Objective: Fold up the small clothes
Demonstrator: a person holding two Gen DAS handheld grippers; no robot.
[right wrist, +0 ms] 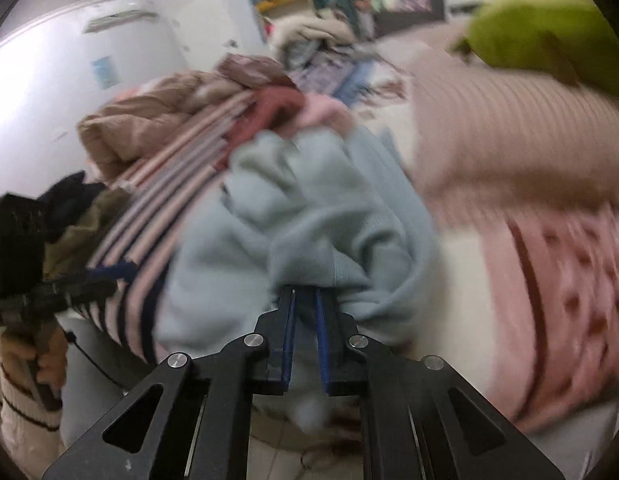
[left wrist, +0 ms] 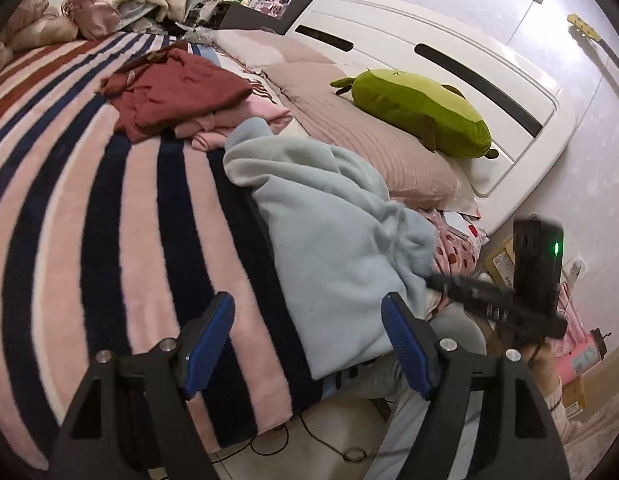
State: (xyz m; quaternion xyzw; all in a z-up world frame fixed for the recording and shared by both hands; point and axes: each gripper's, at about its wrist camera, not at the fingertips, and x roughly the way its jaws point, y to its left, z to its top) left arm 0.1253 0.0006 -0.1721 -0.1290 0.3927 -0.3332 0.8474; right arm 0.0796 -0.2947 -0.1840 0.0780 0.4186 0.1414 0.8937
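A light blue fleece garment (left wrist: 329, 232) lies crumpled over the near edge of the striped bed. My left gripper (left wrist: 307, 312) is open and empty, its blue pads hovering over the bed edge and the garment's lower hem. My right gripper (right wrist: 305, 304) is shut on a fold of the light blue garment (right wrist: 309, 220); it shows in the left wrist view (left wrist: 509, 304) at the garment's right side. A dark red garment (left wrist: 177, 88) lies on a pink garment (left wrist: 245, 120) further up the bed.
The pink and navy striped blanket (left wrist: 109, 220) covers the bed. A green plush toy (left wrist: 417, 108) rests on a beige pillow (left wrist: 373, 140) by the white headboard (left wrist: 429, 40). Polka-dot pink fabric (right wrist: 557, 288) hangs at the bedside. Clutter piles up at the far end.
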